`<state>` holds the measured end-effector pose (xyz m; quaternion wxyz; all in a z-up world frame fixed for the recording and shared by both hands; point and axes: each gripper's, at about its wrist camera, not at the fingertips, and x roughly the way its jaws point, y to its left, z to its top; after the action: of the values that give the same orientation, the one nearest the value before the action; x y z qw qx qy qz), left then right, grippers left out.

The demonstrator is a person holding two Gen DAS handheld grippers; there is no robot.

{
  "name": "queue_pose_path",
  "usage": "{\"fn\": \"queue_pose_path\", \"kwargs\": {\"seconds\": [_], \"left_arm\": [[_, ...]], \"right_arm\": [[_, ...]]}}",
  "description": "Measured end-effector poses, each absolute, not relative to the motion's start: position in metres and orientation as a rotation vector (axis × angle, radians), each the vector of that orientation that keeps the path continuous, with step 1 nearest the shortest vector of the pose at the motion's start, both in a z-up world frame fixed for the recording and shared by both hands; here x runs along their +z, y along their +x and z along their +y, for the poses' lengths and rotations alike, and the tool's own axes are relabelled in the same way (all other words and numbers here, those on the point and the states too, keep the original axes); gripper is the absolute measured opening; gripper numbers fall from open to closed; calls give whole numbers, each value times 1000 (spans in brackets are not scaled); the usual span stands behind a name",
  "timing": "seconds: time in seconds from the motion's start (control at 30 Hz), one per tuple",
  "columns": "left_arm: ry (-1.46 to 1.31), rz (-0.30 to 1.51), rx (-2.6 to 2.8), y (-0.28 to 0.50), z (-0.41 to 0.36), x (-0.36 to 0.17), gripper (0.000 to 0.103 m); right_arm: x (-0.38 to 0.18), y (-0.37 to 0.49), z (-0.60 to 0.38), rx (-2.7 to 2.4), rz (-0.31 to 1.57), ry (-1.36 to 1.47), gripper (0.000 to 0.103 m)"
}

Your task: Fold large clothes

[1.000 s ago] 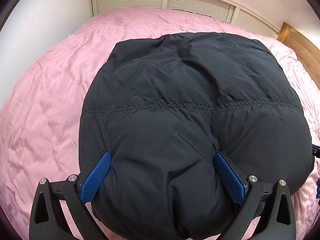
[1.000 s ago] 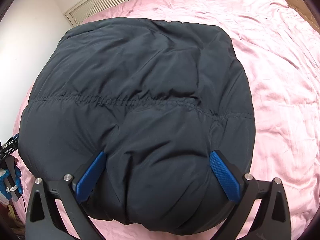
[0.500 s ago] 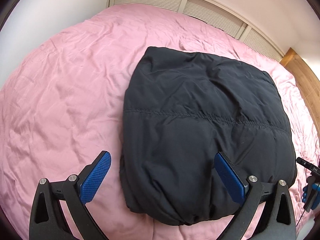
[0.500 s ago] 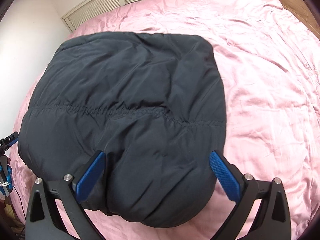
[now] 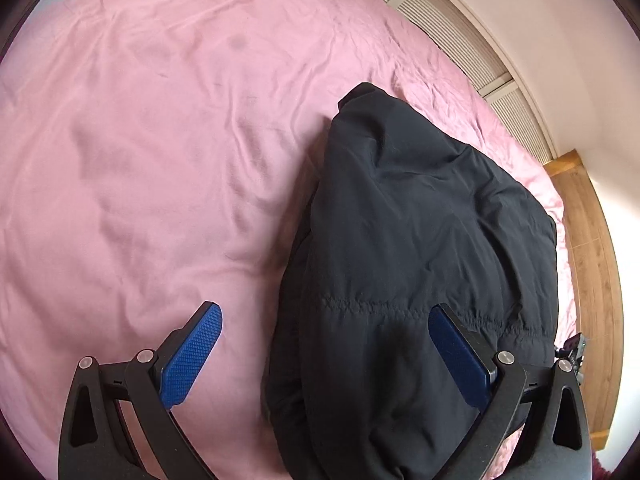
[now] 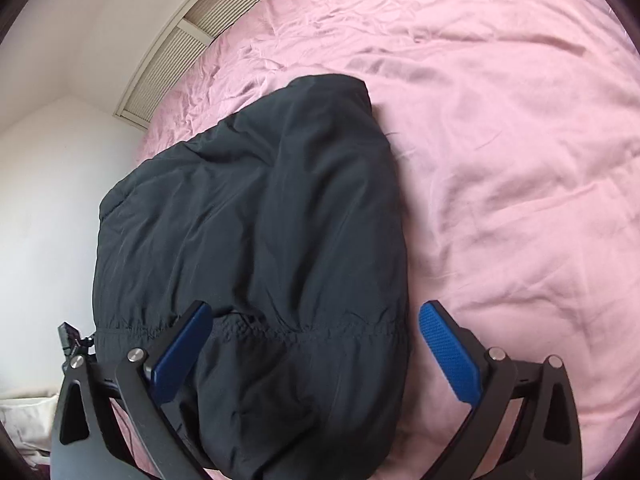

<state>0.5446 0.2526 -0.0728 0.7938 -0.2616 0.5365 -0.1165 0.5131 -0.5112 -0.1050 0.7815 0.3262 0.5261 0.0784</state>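
A folded black padded jacket (image 5: 432,248) lies on a pink bed (image 5: 160,160). Its long axis runs straight away from both hand-held grippers. It sits between them: ahead and to the right of the left hand-held gripper (image 5: 324,356), ahead and to the left of the right hand-held gripper (image 6: 316,356). Both are spread wide, grasping nothing, each with its inner finger over the jacket's near end; neither looks nearer. No label or writing is readable.
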Motion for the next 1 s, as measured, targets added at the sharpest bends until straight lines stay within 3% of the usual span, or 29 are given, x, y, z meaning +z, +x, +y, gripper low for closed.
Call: {"fn": "queue_pose_path", "kwargs": {"seconds": [0.5,1.0], "left_arm": [[-716,1234,-456,598,239,-133,102],[-676,1258,-519,598,183,-134,102]], "right_arm": [[-186,581,-474,463,1208,826,103],[-198,604,-441,584,1220,885,103]]}}
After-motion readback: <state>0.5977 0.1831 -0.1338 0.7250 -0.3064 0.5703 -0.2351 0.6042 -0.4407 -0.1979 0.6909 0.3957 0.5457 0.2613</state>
